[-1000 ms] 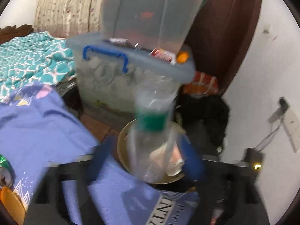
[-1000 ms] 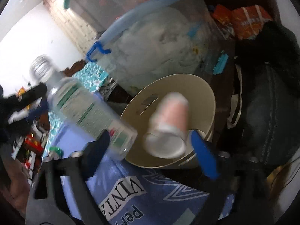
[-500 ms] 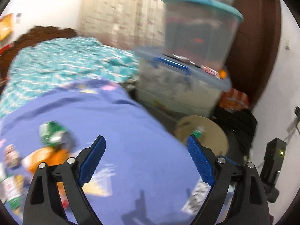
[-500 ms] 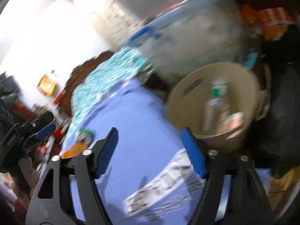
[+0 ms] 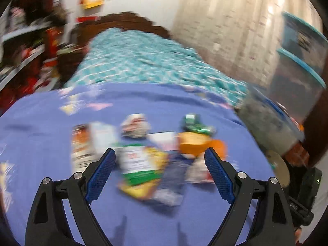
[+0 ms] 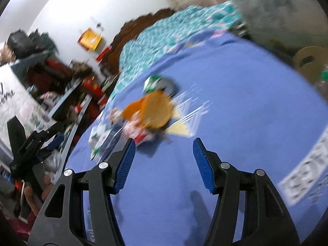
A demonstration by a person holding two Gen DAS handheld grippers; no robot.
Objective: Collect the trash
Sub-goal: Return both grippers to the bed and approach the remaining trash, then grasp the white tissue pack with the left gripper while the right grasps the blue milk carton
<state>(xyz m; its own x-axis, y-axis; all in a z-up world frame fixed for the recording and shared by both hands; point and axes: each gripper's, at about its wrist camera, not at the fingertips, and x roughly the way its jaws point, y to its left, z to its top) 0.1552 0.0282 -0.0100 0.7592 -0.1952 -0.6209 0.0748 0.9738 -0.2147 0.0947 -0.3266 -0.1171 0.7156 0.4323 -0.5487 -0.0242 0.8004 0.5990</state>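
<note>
A blurred pile of trash lies on the blue bedsheet (image 5: 41, 123): a green and yellow wrapper (image 5: 141, 166), an orange packet (image 5: 196, 145), a crushed green can (image 5: 196, 123) and a red and white wrapper (image 5: 135, 125). My left gripper (image 5: 160, 153) hangs open just in front of the pile, with nothing between its pads. In the right wrist view the orange packet (image 6: 155, 110) and the green can (image 6: 157, 84) lie ahead of my right gripper (image 6: 164, 143). Its jaws are closing on empty air. The left gripper (image 6: 58, 132) shows at the far left.
A beige bin (image 6: 311, 63) holding a bottle stands off the bed's right edge, also seen as the bin's rim (image 5: 279, 168). Clear storage boxes (image 6: 276, 10) are stacked behind it. A teal patterned blanket (image 5: 143, 61) covers the far bed. Cluttered shelves (image 5: 30, 51) stand to the left.
A second ago both grippers held a bottle and a cup over the beige bin. Those now lie in the bin, and both grippers have swung left to the trash pile.
</note>
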